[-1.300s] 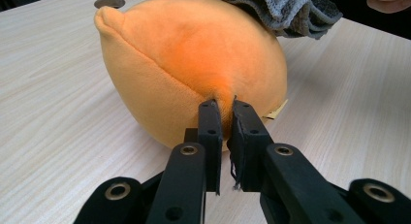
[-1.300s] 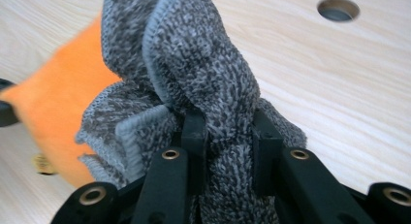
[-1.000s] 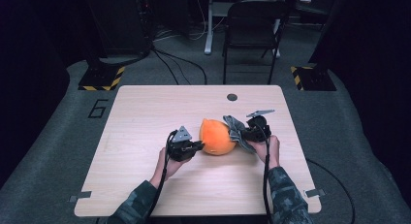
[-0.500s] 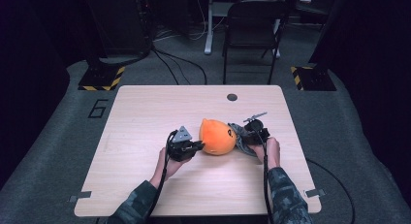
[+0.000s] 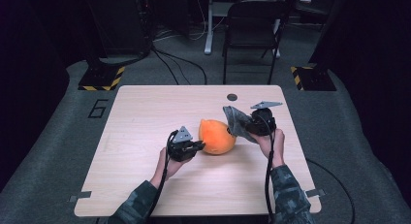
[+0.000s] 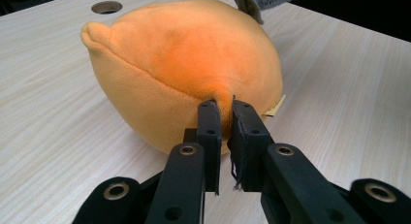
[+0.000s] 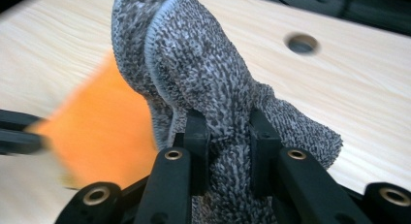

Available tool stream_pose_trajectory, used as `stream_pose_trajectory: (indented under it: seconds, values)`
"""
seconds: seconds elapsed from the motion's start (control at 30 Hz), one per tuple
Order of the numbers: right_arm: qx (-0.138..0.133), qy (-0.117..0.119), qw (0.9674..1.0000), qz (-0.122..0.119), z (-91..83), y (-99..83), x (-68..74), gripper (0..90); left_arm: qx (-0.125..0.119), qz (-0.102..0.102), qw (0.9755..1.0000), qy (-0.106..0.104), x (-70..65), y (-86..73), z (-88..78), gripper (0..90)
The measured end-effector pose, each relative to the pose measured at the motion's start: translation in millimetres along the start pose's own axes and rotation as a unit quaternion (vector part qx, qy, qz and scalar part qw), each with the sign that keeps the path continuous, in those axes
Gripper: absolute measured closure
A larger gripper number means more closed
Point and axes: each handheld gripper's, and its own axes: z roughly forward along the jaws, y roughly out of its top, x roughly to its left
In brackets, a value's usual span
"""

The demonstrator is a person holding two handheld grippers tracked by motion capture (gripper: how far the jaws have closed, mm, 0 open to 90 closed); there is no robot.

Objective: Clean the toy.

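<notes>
High view: orange plush ball (image 5: 216, 136) sits on the table (image 5: 145, 112), right of centre, between the two hands. Left hand-held gripper (image 5: 196, 146) lies low at the ball's left side, jaws toward it. Left gripper view: jaws nearly together, pinching a small fold of the ball's orange fabric (image 6: 222, 100) at its near lower side; ball rests on the tabletop, seam ridge running up to the left. Right hand-held gripper (image 5: 241, 125) is held just right of the ball and above the table, clamped on a grey knitted cloth (image 5: 234, 118). Right gripper view: cloth (image 7: 203, 78) bunched between the jaws and standing up beyond them, the ball a blurred orange patch behind on the left. Round hole (image 5: 232, 97) in the table near its far edge.
</notes>
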Motion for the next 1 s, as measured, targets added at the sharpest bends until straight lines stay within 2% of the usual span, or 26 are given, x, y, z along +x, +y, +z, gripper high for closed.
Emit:
stream_pose_trajectory:
  seconds: [0.03,0.1,0.2,0.23,0.3,0.43,0.57,0.67,0.77,0.83,1.0]
  values:
    - [-0.006,0.015,0.9999,-0.003,-2.2,3.6,5.6,74.7,0.000,0.000,1.0000,0.000,0.0,0.0,-0.1,82.6]
    - [-0.016,0.029,0.9994,-0.009,-3.2,8.8,16.1,74.6,0.000,0.000,1.0000,0.000,0.0,0.0,0.0,82.6]
    - [-0.026,0.034,0.9989,-0.018,-2.3,14.5,29.8,74.6,-0.001,0.000,1.0000,0.000,-0.2,0.1,0.0,82.6]
    - [-0.029,0.037,0.9988,-0.016,-1.6,16.5,34.6,74.6,-0.002,0.000,1.0000,0.000,-0.3,0.0,0.1,82.6]
    - [-0.036,0.058,0.9976,-0.010,0.2,19.3,41.5,74.7,0.000,-0.003,1.0000,-0.005,-1.0,0.1,0.0,82.6]
    - [-0.045,0.096,0.9944,-0.003,9.3,20.6,55.0,74.5,-0.001,-0.004,1.0000,-0.007,-1.1,-0.1,0.5,82.6]
    - [-0.036,0.116,0.9926,-0.002,32.4,12.8,63.3,74.2,-0.001,-0.002,1.0000,-0.006,-1.1,-0.7,1.3,82.7]
    - [-0.020,0.111,0.9934,-0.019,46.9,5.8,69.6,74.2,0.001,-0.001,1.0000,-0.008,-1.3,-1.1,2.4,82.7]
    - [-0.014,0.077,0.9952,-0.059,49.6,4.4,76.7,74.3,0.000,-0.003,1.0000,-0.008,-0.6,-1.8,2.6,82.9]
    - [-0.011,0.057,0.9947,-0.085,50.4,3.3,79.2,74.4,0.000,-0.002,1.0000,-0.008,-0.7,-2.0,2.6,82.9]
    - [-0.013,0.042,0.9945,-0.096,49.2,2.2,76.9,74.2,0.004,-0.002,0.9999,-0.009,0.4,-2.5,1.8,83.2]
